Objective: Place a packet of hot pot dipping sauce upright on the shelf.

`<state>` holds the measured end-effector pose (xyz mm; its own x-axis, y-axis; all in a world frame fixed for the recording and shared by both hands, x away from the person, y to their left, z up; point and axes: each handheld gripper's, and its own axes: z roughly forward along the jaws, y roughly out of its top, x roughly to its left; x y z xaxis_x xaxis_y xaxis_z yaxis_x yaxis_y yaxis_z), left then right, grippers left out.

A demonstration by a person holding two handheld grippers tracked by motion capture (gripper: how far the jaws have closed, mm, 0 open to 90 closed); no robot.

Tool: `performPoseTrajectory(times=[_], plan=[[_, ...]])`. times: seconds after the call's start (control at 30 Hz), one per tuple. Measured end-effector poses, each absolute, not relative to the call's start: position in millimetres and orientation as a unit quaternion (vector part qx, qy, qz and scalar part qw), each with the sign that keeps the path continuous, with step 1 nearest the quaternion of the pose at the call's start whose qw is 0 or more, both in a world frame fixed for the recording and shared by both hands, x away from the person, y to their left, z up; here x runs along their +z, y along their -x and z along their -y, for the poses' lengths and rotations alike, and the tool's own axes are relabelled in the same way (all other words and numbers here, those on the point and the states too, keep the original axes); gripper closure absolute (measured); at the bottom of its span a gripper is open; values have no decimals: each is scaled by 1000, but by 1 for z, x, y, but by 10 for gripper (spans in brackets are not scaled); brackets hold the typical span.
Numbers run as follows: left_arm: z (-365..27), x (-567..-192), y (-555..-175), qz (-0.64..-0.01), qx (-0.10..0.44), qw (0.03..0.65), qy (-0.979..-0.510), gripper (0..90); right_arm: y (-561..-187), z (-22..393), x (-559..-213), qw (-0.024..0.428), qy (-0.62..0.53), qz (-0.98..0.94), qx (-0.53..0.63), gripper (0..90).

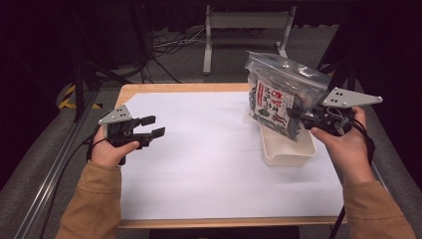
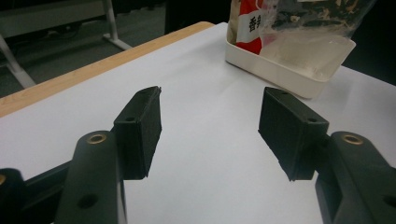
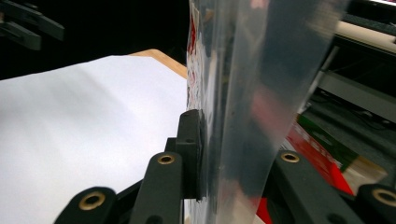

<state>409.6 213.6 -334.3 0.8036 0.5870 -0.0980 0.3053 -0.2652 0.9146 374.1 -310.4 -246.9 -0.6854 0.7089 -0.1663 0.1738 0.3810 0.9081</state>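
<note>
A clear zip bag (image 1: 278, 94) of dark snacks with a red-and-white label is held upright over a white rectangular tray (image 1: 288, 149) at the table's right. My right gripper (image 1: 298, 115) is shut on the bag's side; in the right gripper view the plastic bag (image 3: 252, 93) runs between the two jaws, one pad (image 3: 190, 149) pressed flat against it. My left gripper (image 1: 152, 127) hovers over the left of the white sheet, open, with nothing between its pads (image 2: 140, 126). From the left gripper view the tray (image 2: 280, 70) and the bag's bottom (image 2: 299, 28) lie ahead.
A white sheet (image 1: 209, 154) covers most of the wooden table (image 1: 149, 87). Beyond the table's far edge stand a grey metal frame (image 1: 244, 30) and loose cables on the floor. A metal rail (image 1: 54, 169) runs along the left side.
</note>
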Motion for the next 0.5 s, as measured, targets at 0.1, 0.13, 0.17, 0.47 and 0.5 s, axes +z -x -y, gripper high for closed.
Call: performPoseTrajectory(times=[0.1,0.13,0.17,0.47,0.5], plan=[[-215,-335,-410,-285,132,534,-785,394,-375,314,-248,284,-288,-781,476,734],[-215,-335,-410,-287,131,535,-784,393,-375,316,-249,285,-290,-780,476,734],[-215,-335,-411,-288,132,534,-784,393,-375,316,-249,286,-292,-779,475,734],[-215,-336,-411,-289,130,533,-784,390,-378,325,-252,294,-305,-775,469,733],[-216,-336,-411,-287,131,532,-785,390,-378,326,-252,293,-307,-775,469,734]])
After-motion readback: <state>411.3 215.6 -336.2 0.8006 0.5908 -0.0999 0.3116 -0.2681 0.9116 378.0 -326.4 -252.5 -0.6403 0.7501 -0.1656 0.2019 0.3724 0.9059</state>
